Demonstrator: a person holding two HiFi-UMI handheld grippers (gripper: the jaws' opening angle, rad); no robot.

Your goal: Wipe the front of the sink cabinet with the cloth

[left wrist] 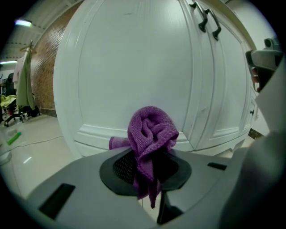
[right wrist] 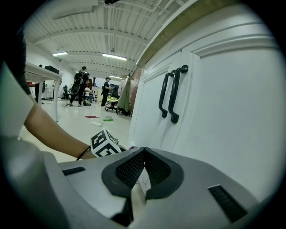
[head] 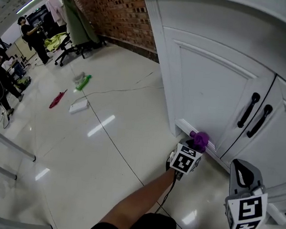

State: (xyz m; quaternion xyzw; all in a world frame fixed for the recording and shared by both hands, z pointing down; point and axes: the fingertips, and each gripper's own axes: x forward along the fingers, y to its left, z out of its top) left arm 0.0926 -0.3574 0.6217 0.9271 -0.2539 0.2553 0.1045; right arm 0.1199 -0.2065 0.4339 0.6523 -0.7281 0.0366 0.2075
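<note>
On the glossy floor (head: 79, 145) far to the left lie a red rag (head: 57, 99), a green item (head: 83, 82) and a white item (head: 78, 107), all well apart from the work. The left gripper (head: 195, 145) has its jaws clamped on the cloth (left wrist: 151, 129). The cloth is a purple, looped-pile towel bunched into a rounded knot. The knot bulges out past the jaw tips. A thin tail hangs down between the dark pads (left wrist: 117, 167), and a small flap sticks out to the left. The knot sits at the bottom moulding of the left door (head: 211, 83) of the white sink cabinet (left wrist: 134, 67), low near its base. Whether it presses on the wood cannot be told. Both doors are closed, and their two black handles (head: 253, 114) stand side by side at the centre seam. Further right, the right gripper (right wrist: 143, 152) hangs near the right door (right wrist: 223, 112), its jaws together at the tips with nothing between them.
</note>
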